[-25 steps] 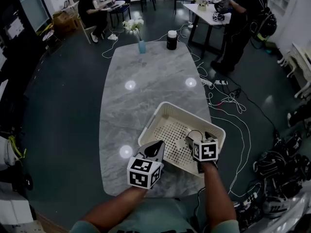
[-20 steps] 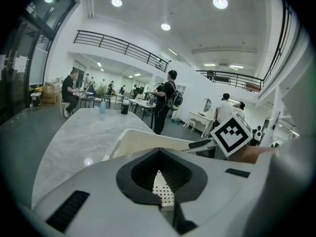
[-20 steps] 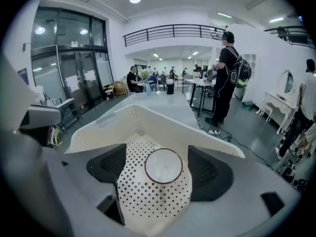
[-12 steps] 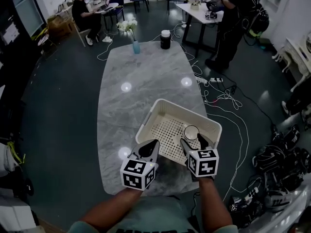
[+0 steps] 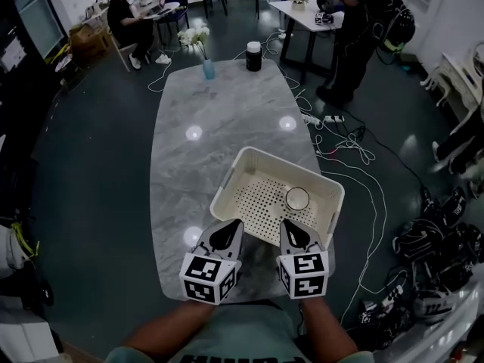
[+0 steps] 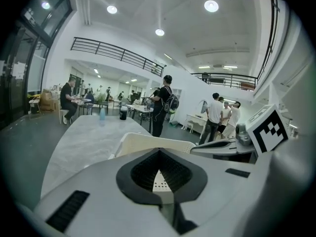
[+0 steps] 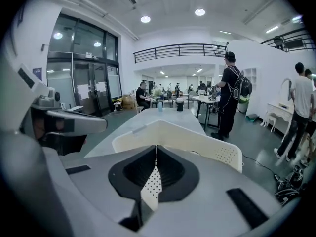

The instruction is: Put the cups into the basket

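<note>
A white cup (image 5: 297,199) stands upright in the near right part of the perforated white basket (image 5: 249,159) on the marble table (image 5: 219,119). My right gripper (image 5: 290,229) hovers at the basket's near rim, just short of the cup; its jaws have just been closing and now stand shut with nothing between them. My left gripper (image 5: 229,231) hangs beside it at the near left rim, shut and empty. The basket wall (image 6: 148,141) shows past the left gripper (image 6: 158,152). In the right gripper view the basket rim (image 7: 197,137) lies beyond the right gripper (image 7: 156,147).
At the table's far end stand a blue vase with white flowers (image 5: 207,68) and a dark jar (image 5: 253,56). Cables (image 5: 355,153) trail over the floor to the right. People sit and stand at desks beyond the table.
My right gripper has drawn back from over the basket toward me, left the cup standing inside, and closed its jaws. The left gripper shifted slightly back too.
</note>
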